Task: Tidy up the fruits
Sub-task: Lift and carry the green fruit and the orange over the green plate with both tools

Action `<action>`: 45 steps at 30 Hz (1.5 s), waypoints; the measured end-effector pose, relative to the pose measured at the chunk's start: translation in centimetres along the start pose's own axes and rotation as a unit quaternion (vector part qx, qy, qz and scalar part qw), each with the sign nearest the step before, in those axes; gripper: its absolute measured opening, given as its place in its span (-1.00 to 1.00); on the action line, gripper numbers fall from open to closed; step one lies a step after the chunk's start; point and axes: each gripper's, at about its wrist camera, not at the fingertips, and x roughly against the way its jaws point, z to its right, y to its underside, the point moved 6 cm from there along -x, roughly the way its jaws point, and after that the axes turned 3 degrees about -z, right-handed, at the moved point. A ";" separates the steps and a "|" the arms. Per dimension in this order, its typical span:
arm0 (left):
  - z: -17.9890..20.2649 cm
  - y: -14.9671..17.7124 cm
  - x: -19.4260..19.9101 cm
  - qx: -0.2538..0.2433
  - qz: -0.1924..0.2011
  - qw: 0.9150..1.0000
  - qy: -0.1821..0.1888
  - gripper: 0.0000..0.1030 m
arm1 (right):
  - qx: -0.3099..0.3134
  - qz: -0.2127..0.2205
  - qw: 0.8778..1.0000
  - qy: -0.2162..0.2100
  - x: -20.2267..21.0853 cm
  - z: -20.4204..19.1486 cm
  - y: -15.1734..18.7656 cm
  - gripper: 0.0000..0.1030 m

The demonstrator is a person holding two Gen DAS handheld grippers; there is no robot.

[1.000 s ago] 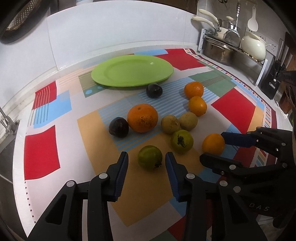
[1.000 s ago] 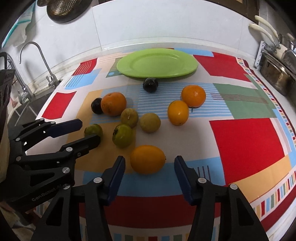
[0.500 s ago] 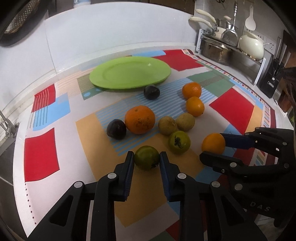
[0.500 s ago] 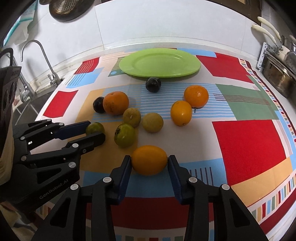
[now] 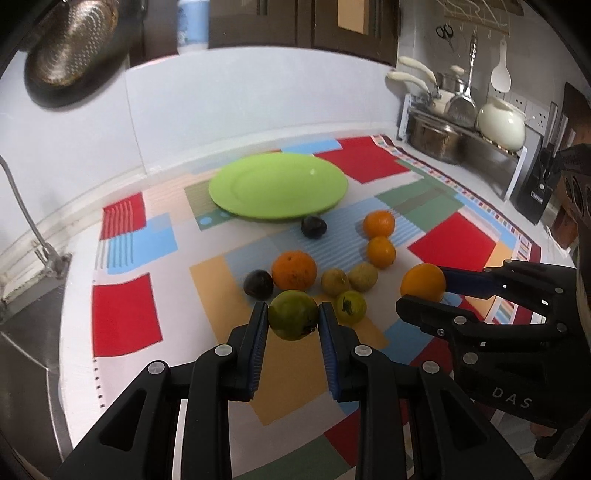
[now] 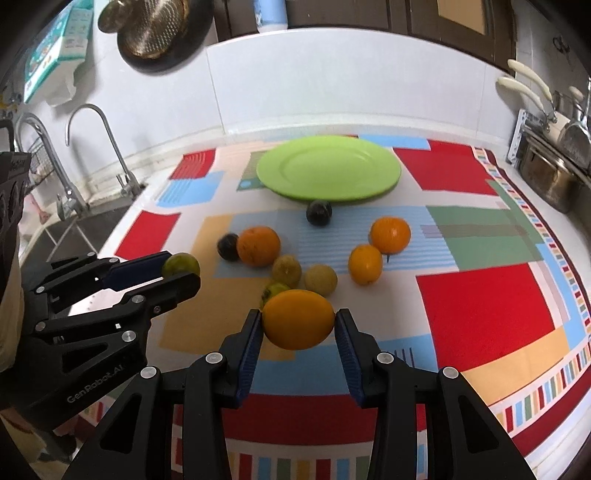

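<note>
My left gripper (image 5: pixel 292 320) is shut on a green fruit (image 5: pixel 293 319) and holds it above the patterned cloth (image 5: pixel 125 314). In the right wrist view the same green fruit (image 6: pixel 181 264) shows between the left gripper's fingers at the left. My right gripper (image 6: pixel 298 319) is shut on a yellow-orange fruit (image 6: pixel 298 319), also raised off the cloth (image 6: pixel 484 314); that yellow-orange fruit (image 5: pixel 423 284) appears at the right of the left wrist view. An empty green plate (image 5: pixel 277 186) lies at the back. Several loose fruits lie between, among them a large orange (image 5: pixel 294 270) and a dark plum (image 5: pixel 313 226).
A sink with taps (image 6: pixel 107 147) borders the cloth on the left. A rack with pots and a white kettle (image 5: pixel 501 122) stands at the back right, a knife block (image 5: pixel 537 184) beside it. A colander (image 6: pixel 159 29) hangs on the white wall.
Both grippers closed on their fruits, the left on the green one and the right on the yellow-orange one, then lifted them off the cloth.
</note>
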 end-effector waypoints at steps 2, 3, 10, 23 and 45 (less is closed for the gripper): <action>0.0 -0.4 0.6 0.006 0.007 1.000 0.000 -0.46 | 0.004 0.007 1.000 -0.002 0.5 0.1 -0.5 -0.20; 0.1 -0.6 0.8 0.008 0.009 1.000 -0.001 -0.46 | 0.005 0.010 1.000 -0.003 0.6 0.2 -0.7 -0.20; 0.7 -2.5 2.2 0.024 0.036 0.999 -0.022 -0.46 | 0.024 0.029 0.999 -0.022 1.8 0.9 -2.6 -0.20; 2.2 -6.7 1.6 0.049 0.066 0.996 -0.031 -0.46 | 0.057 0.064 0.996 -0.037 3.0 3.3 -6.9 -0.20; 0.7 -14.9 -2.3 0.034 0.096 0.993 -0.066 -0.46 | 0.066 0.092 0.992 -0.062 -0.7 6.5 -15.4 -0.20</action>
